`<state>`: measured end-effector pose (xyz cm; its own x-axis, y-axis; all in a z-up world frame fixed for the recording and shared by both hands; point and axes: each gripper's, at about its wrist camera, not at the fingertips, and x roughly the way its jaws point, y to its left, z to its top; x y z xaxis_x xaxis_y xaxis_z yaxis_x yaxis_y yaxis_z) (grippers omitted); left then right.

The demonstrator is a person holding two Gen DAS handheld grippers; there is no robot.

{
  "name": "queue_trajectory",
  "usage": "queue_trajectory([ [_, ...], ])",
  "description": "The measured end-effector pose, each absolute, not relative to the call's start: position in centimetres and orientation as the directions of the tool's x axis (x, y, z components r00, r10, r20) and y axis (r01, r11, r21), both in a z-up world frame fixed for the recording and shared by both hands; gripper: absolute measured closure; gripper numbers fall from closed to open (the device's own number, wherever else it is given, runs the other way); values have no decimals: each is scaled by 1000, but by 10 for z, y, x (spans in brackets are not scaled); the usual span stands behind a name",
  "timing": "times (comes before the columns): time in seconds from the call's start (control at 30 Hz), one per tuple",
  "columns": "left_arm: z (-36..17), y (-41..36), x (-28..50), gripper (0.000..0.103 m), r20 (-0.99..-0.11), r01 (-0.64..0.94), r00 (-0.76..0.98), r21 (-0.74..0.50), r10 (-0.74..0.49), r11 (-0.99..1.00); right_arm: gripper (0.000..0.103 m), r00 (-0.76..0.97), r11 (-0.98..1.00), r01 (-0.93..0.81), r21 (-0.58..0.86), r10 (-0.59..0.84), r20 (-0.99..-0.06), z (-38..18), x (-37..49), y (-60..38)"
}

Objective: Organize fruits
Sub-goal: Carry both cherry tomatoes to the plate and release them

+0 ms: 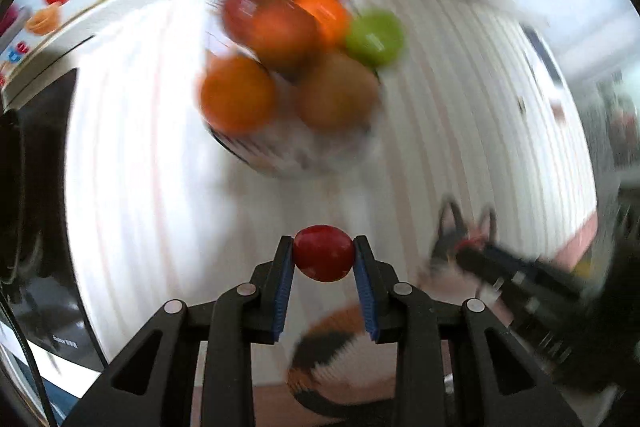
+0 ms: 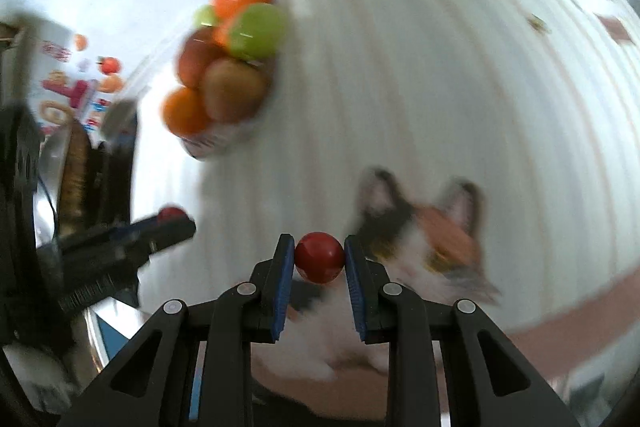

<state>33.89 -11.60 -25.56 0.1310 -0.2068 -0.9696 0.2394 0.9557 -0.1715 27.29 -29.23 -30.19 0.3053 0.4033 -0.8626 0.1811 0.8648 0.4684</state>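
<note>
Two small red fruits are held at once, one in each gripper. In the left wrist view, the left gripper is clamped on a small red fruit low in the centre of the frame, its blue pads pressing both sides. Above it, in the upper middle, a bowl sits on the white striped table, heaped with oranges, green apples, a red apple and a brownish fruit; all are blurred. At the lower right of that frame the right gripper shows as a dark smear.

In the right wrist view, the right gripper grips a second red fruit low in the centre. The same bowl lies in the upper left. At the left edge, the left gripper appears with its red fruit. A calico cat fills the lower right, just behind the right gripper.
</note>
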Motion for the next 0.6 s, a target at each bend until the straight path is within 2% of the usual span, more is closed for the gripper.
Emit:
queue_trajectory([
  [0.13, -261, -83, 367, 76, -952, 126, 107, -274, -287, 954, 75, 361, 841, 126, 526, 455, -814, -306, 309, -259],
  [0.27, -277, -69, 392, 76, -935, 37, 73, -345, -346, 938, 75, 382, 851, 77, 520, 457, -803, -313, 333, -231],
  [0.6, -271, -62, 401, 75, -939, 17, 102, -327, -327, 945, 75, 393, 873, 10, 488, 445, -805, -328, 360, -201],
])
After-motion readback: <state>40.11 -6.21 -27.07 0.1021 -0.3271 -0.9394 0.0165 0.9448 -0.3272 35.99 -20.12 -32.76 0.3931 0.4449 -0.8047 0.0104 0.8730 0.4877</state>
